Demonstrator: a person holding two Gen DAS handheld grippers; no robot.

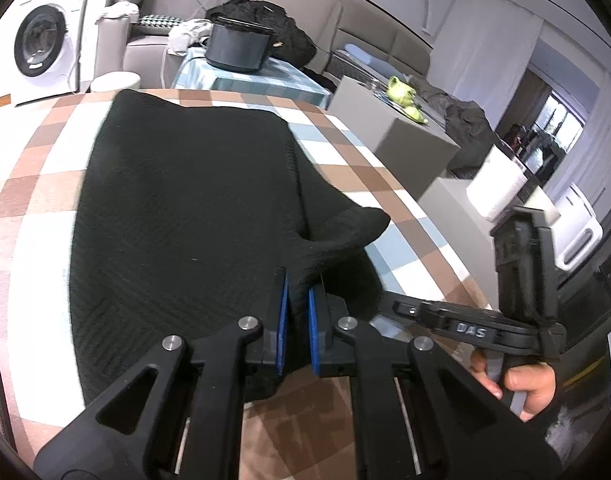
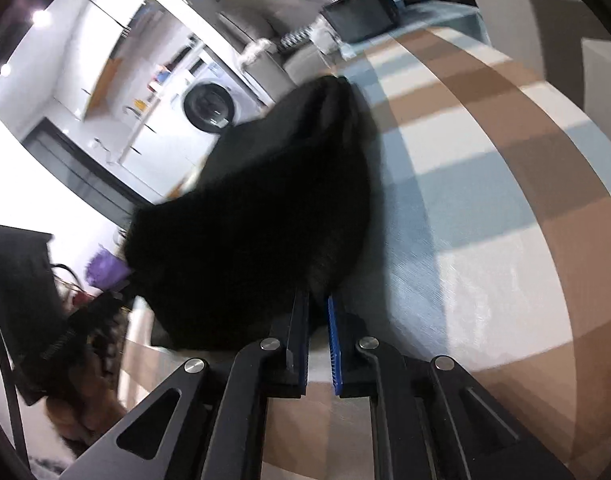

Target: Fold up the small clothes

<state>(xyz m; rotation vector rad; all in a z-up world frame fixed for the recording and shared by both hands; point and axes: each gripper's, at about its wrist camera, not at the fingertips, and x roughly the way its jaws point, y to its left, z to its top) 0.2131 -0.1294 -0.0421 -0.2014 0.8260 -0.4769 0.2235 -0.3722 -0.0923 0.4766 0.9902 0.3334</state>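
In the left wrist view, the left tongs (image 1: 298, 280) are pinching a raised corner of the black ribbed knit garment (image 1: 185, 208), the blue pads (image 1: 282, 320) sitting narrow with a fold of cloth pressed between them. The rest of the garment is lying spread over the checked brown, white and pale blue tablecloth on the tabletop (image 1: 37, 168), reaching toward the far edge. This looks like the lifting stage of a fold: the near edge is being raised so that it can be carried over the flat part. On the right a person's hand (image 1: 521, 384) is gripping the handle of the other black tool. Farther off are standing a white washing machine (image 1: 45, 40), a dark round pot (image 1: 237, 48) on a second checked table, and a grey box-like block (image 1: 393, 128).

In the right wrist view (blurred), the right tongs (image 2: 317, 304) are closing narrowly on the garment's near right edge, dark cloth sitting between the pads while the bulk is hanging up and away to the left. The checked tabletop (image 2: 485, 200) is stretching bare to the right. The next move seems to call for both pairs of tongs travelling together toward the far side, keeping the edge taut and level, then lowering it so the edges meet before letting go.
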